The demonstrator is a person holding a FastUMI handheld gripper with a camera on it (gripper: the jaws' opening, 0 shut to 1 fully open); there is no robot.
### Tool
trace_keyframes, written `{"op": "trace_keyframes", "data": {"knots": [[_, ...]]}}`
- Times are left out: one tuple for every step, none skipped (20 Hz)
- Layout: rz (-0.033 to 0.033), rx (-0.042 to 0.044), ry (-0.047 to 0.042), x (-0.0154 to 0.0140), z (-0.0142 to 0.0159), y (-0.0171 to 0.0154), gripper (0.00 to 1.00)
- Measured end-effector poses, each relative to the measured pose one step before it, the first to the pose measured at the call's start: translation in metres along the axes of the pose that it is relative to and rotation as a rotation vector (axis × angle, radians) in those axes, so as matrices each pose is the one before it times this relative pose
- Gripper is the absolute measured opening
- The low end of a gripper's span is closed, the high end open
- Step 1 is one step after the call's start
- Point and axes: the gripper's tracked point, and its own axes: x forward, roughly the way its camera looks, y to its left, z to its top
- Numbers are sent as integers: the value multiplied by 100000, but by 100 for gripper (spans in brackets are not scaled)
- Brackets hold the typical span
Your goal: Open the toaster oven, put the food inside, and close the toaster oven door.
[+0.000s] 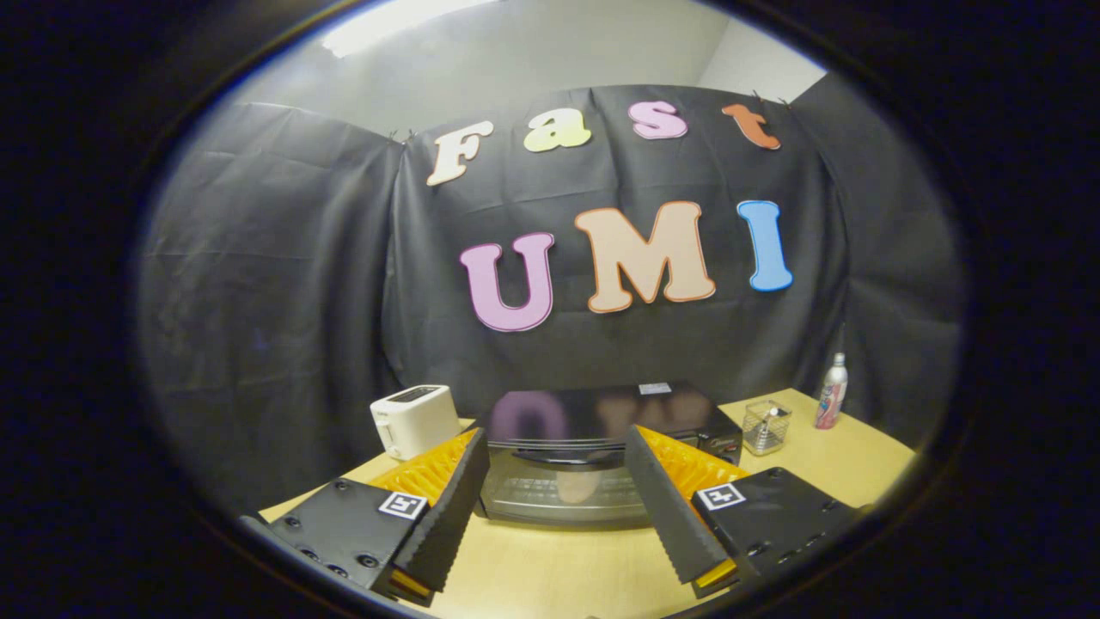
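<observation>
Two fingers of the gripper (557,481) stand spread wide apart, holding nothing, above the wooden bench (550,572). Just ahead, framed between them, sits the toaster oven (593,464), its glass door shut. A white toaster (414,419) stands beside it on one side; a clear container (766,426) and a spray bottle (831,393) stand on the other.

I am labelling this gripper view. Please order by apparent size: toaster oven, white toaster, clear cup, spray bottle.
1. toaster oven
2. white toaster
3. clear cup and spray bottle: look alike, unranked.
The open gripper frames the oven door.
</observation>
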Motion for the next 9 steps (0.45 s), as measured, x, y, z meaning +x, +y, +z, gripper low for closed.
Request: {"op": "trace_keyframes", "data": {"knots": [[-257, -598, -1051, -176, 546, -83, 98], [-155, -419, -683, -127, 481, -106, 98], [94, -16, -318, -153, 153, 45, 98], [524, 332, 284, -95, 48, 86, 98], [634, 487, 332, -159, -62, 95, 98], [411, 121, 328, -133, -28, 156, 98], [200, -22, 169, -104, -22, 37, 98], [283, -269, 26, -90, -25, 59, 98], [352, 77, 4, -61, 25, 140, 98]]}}
